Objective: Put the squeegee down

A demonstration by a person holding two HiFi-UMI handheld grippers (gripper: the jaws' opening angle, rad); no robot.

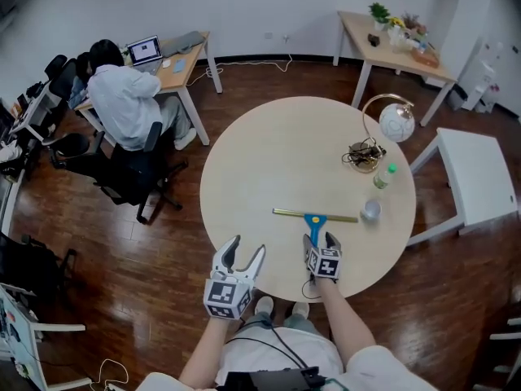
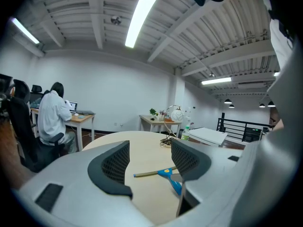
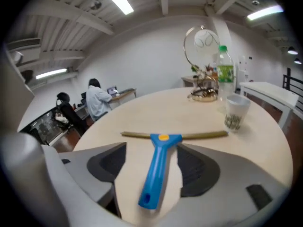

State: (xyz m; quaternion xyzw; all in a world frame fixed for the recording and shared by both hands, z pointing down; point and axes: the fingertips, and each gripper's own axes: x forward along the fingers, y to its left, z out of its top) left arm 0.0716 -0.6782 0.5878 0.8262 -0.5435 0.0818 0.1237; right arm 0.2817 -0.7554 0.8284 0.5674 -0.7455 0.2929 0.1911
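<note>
The squeegee [image 1: 314,216], with a blue handle and a long olive blade, lies flat on the round beige table [image 1: 269,161], its handle pointing toward me. My right gripper [image 1: 319,241] is open, one jaw on each side of the handle's end, and neither pad touches it. In the right gripper view the squeegee [image 3: 158,164] rests on the tabletop between the jaws of that gripper [image 3: 151,151], with a gap on each side. My left gripper [image 1: 247,249] hovers open and empty at the table's near edge. From the left gripper [image 2: 149,155] the squeegee [image 2: 165,172] shows ahead and to the right.
Beyond the blade's right end stand a paper cup [image 1: 370,211], a green-capped bottle [image 1: 383,176] and a globe lamp [image 1: 396,123] with tangled cable at its base. A person [image 1: 122,96] sits at a desk far left. A white table [image 1: 476,173] stands at the right.
</note>
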